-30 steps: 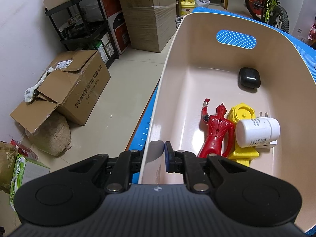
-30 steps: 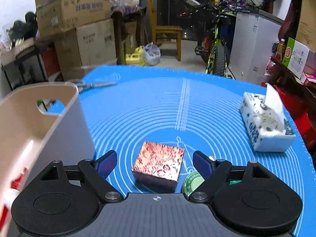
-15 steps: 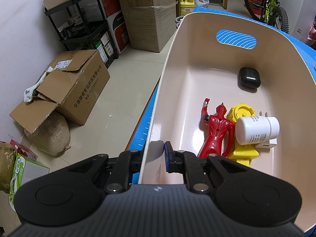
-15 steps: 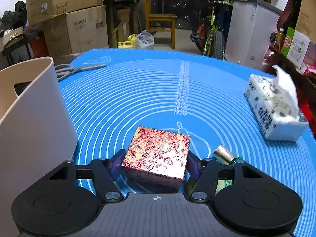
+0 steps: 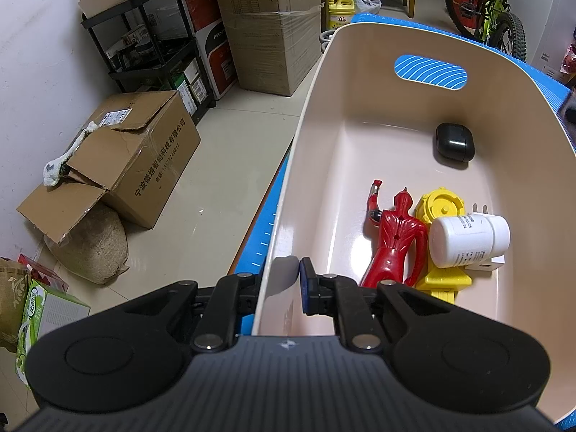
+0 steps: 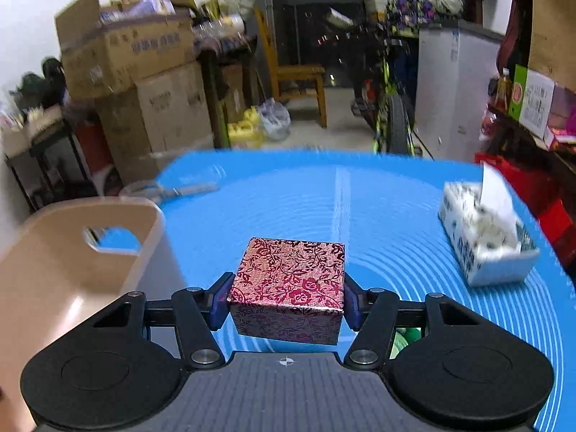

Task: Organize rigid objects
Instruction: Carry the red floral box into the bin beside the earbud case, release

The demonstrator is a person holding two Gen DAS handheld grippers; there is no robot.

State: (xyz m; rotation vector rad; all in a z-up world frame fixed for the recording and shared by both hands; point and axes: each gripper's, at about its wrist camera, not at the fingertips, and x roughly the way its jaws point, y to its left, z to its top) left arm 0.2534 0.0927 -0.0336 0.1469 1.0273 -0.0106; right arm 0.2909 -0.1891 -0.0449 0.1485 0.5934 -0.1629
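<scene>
Fingers, right gripper (image 6: 287, 300): clamped on floral box (image 6: 289, 286), lifted clear to carry binward. Left gripper (image 5: 286, 280): I pinch the bin (image 5: 306, 136) wall — steadying it; red figure (image 5: 392, 237) inside.

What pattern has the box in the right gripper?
Red-pink floral foil square box; clearest in right wrist view.

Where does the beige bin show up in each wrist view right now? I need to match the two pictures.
Left wrist view: the beige bin fills the centre and right, its near wall clamped by the left tool.
Right wrist view: the bin sits at the left edge, left of the patterned box held in the right tool.
Shared landmark: the bin's handle cutout, showing blue mat.
</scene>
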